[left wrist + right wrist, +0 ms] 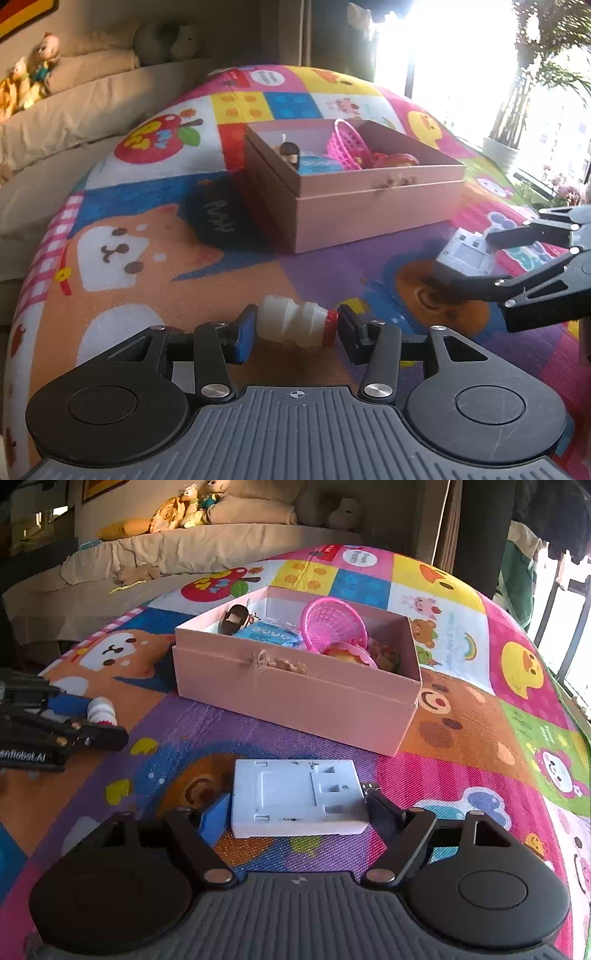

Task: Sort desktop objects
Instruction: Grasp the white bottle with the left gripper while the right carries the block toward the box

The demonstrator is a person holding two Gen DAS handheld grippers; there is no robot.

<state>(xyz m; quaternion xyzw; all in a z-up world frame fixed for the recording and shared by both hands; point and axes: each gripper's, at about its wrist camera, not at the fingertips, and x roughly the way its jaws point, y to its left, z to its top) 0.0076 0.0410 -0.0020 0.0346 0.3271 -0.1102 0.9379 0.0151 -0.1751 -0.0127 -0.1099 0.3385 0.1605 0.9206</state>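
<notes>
A small white bottle with a red cap (293,325) lies on its side on the colourful play mat, between the fingers of my left gripper (295,330); the pads touch both its ends. It also shows in the right wrist view (101,710). A flat white plastic block (297,797) lies on the mat between the fingers of my right gripper (295,812), which close on its two sides. The block also shows in the left wrist view (463,254). A pink cardboard box (369,199) stands further back, also in the right wrist view (295,698).
The box holds a pink toy basket (330,624), a blue packet (266,635), a small brown toy (232,618) and red and orange toys (397,159). A beige sofa (184,554) with cushions and plush toys lies behind the mat. A bright window (461,55) is at right.
</notes>
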